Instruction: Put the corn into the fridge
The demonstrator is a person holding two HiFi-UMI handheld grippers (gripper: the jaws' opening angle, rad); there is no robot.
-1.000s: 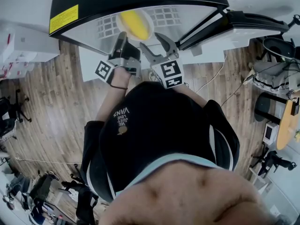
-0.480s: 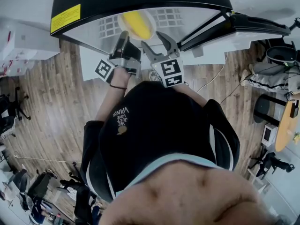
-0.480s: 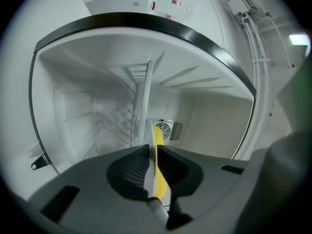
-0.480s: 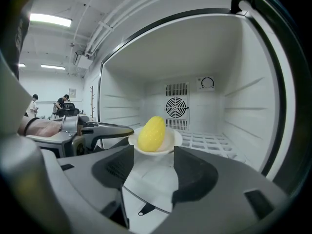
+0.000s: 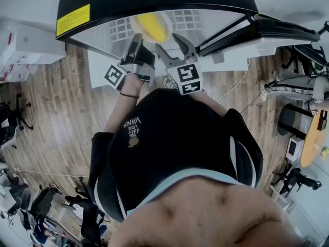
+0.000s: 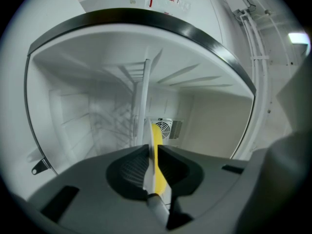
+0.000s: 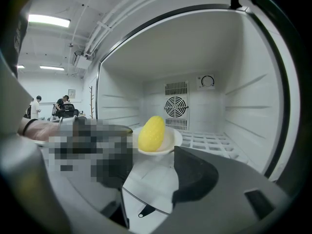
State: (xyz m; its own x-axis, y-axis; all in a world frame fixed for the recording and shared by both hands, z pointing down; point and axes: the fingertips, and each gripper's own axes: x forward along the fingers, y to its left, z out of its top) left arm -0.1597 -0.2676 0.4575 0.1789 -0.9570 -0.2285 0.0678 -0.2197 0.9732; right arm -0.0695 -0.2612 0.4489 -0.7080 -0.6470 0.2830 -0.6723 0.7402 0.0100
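The shallow round white dish is seen only edge-on at the left gripper, its thin rim pinched between the shut jaws. The bumpy yellow corn is carried in it, inside the open white-lined fridge. Whether the dish rests on the wire shelf cannot be told. The right gripper is held with jaws apart and empty, just short of the dish. One of its jaws is hard to make out.

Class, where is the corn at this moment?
In the right gripper view the corn lies on a white plate inside the open fridge, before its rear fan; the left gripper grips the plate's rim.
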